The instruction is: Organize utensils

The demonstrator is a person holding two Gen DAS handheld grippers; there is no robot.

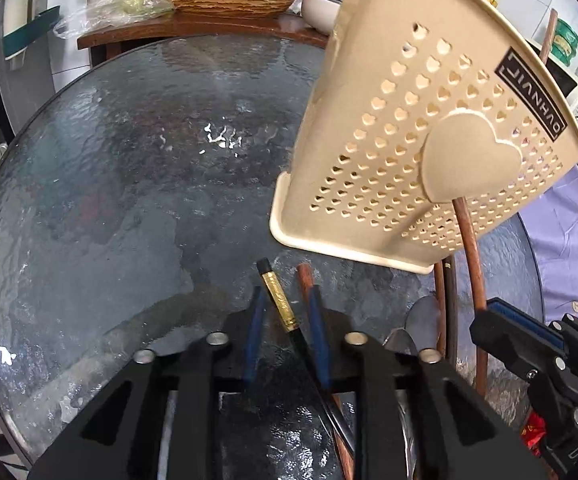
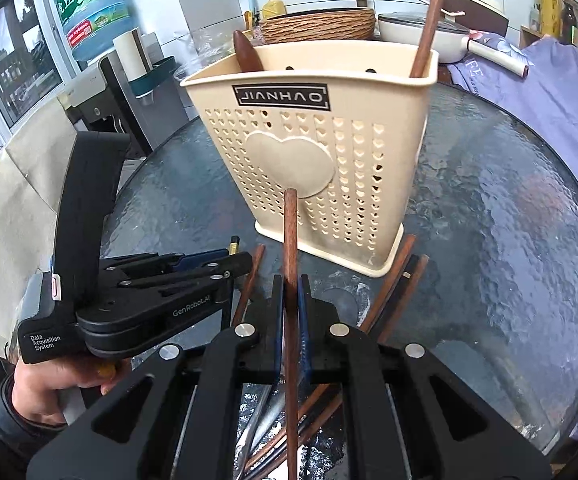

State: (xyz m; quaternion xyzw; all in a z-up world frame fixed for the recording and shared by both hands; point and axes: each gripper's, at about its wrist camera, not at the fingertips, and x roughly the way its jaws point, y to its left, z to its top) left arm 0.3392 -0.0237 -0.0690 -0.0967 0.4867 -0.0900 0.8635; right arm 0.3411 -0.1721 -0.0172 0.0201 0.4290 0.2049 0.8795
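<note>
A beige perforated utensil holder [image 2: 313, 152] stands on the round glass table [image 2: 509, 220]; it also shows in the left wrist view [image 1: 421, 140]. It holds a wooden spoon [image 2: 247, 54] and a wooden stick [image 2: 429, 20]. My right gripper [image 2: 291, 284] is shut on a brown wooden chopstick [image 2: 290, 240] in front of the holder. My left gripper [image 1: 287, 300] is closed around a black chopstick with a gold band [image 1: 279, 300]; a brown chopstick [image 1: 305, 278] lies beside it. The left gripper shows in the right wrist view [image 2: 233, 260].
Several wooden chopsticks [image 2: 393, 280] and metal spoons [image 2: 265, 412] lie on the glass in front of the holder. A woven basket [image 2: 321, 24], a pot [image 2: 421, 32] and a purple cloth [image 2: 549, 92] sit behind the table. A water dispenser [image 2: 93, 12] stands at the left.
</note>
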